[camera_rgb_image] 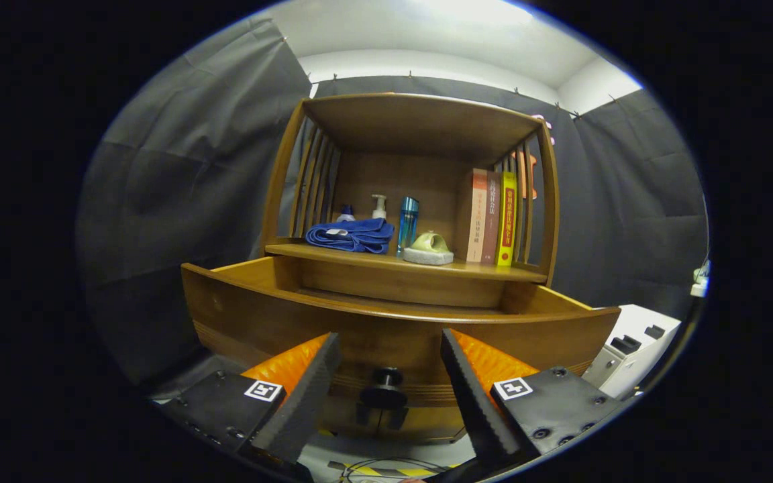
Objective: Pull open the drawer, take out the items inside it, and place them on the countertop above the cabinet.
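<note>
My gripper [386, 382], fingers spread, straddles the drawer's dark round knob [386, 392] without touching. The pulled-out brown wooden drawer [239, 308] is open from above. On the countertop [359, 255], the front edge is bare; folded blue towel [353, 235], bottles, soap dish [429, 249] and books [492, 218] crowd the back.

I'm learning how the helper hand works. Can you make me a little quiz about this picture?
1. True or false: the drawer is pulled out.
2. What sits between the jaws? A) a book B) the knob C) the towel
3. How many books stand on the shelf?

Key: 1. True; its front sticks out well ahead of the cabinet. 2. B; the gripper has its jaws apart on either side of the knob, not touching it. 3. Three, beside the blue bottle and pump bottle.
</note>
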`<state>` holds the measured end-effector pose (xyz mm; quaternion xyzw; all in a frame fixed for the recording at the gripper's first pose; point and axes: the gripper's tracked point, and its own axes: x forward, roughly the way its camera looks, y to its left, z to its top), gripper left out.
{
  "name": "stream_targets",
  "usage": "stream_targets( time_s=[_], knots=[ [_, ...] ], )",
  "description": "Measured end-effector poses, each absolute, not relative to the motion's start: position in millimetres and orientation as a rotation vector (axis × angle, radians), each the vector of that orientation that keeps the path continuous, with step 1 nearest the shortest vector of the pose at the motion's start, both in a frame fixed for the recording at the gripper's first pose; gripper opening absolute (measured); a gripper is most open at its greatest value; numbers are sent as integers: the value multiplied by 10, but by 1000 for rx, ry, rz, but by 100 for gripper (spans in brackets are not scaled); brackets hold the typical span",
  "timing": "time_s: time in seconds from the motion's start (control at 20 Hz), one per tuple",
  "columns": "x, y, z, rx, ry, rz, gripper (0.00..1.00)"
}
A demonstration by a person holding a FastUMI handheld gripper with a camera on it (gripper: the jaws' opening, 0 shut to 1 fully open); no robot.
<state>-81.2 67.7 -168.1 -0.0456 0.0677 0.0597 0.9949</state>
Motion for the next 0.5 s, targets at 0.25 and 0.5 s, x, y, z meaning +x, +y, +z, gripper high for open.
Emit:
stream_targets(
  time_s=[0.25, 0.5],
  knots=[
    [-729, 430, -1798, -72, 168, 60, 99],
    [-699, 381, -1834, -90, 160, 59, 99]
  ],
)
